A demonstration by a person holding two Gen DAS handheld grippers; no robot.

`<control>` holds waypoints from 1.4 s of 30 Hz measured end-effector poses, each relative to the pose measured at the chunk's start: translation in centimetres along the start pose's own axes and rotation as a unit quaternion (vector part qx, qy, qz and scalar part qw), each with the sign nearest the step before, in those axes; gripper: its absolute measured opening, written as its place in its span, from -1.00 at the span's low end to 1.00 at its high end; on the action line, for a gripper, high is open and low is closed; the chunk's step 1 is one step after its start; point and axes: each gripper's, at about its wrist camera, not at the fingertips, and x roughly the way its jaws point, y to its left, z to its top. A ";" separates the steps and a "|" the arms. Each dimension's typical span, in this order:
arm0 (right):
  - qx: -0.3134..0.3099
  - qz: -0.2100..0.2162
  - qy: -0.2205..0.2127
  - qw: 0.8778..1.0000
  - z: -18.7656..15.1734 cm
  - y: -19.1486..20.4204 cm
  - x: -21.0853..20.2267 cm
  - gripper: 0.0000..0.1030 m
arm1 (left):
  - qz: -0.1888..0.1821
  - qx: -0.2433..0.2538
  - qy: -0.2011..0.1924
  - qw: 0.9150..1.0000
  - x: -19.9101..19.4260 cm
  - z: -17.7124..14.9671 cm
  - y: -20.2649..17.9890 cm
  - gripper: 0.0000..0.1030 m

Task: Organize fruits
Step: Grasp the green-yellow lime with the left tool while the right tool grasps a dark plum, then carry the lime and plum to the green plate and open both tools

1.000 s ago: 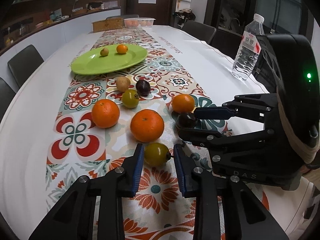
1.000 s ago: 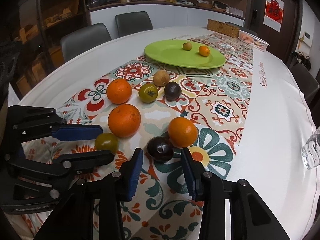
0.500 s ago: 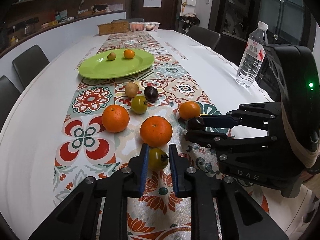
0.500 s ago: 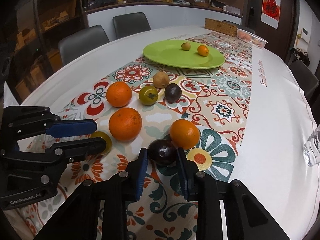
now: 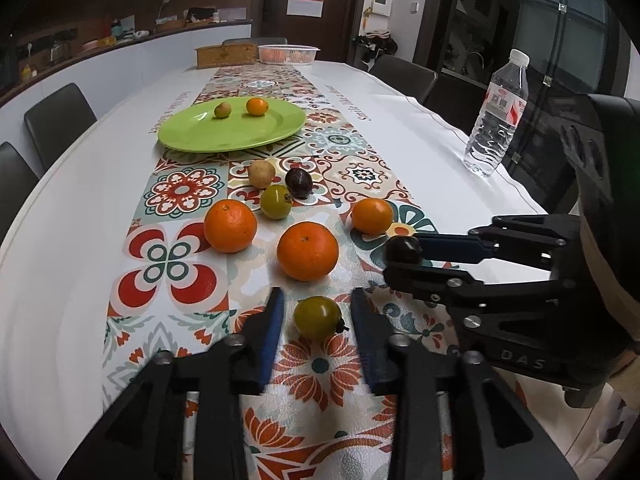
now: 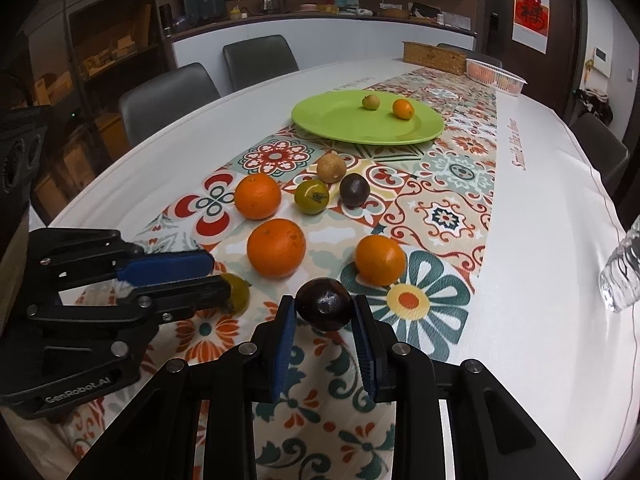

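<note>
My left gripper (image 5: pixel 318 308) is open, its blue pads on either side of a small green-yellow fruit (image 5: pixel 317 317) on the patterned runner, with gaps on both sides. My right gripper (image 6: pixel 325 308) is shut on a dark purple fruit (image 6: pixel 325 303) and holds it just above the runner; it also shows in the left wrist view (image 5: pixel 404 250). A green plate (image 5: pixel 232 128) farther up the runner holds a small green fruit (image 5: pixel 222 110) and a small orange (image 5: pixel 257 106). Three oranges (image 5: pixel 307 251) and several small fruits lie between.
A water bottle (image 5: pixel 496 114) stands at the table's right edge. A wooden box (image 5: pixel 226 55) and a plastic basket (image 5: pixel 288 53) sit at the far end. Dark chairs (image 6: pixel 168 96) line the left side of the table.
My left gripper shut around the green-yellow fruit, then opened again, leaving it on the runner. My right gripper closed on the dark purple fruit and raised it slightly.
</note>
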 end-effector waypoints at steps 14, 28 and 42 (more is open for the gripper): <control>0.020 0.005 0.007 1.000 -0.9 -0.3 0.1 -0.43 | 0.008 0.009 0.042 0.999 2.3 -0.7 -0.2 -0.46; 0.025 0.004 -0.020 0.999 0.5 0.3 -1.7 -0.43 | 0.007 0.003 0.000 1.000 -0.8 1.0 0.4 -0.46; 0.027 -0.014 -0.082 0.996 3.9 0.9 -4.4 -0.43 | 0.031 0.016 -0.065 0.997 -4.3 4.6 1.5 -0.46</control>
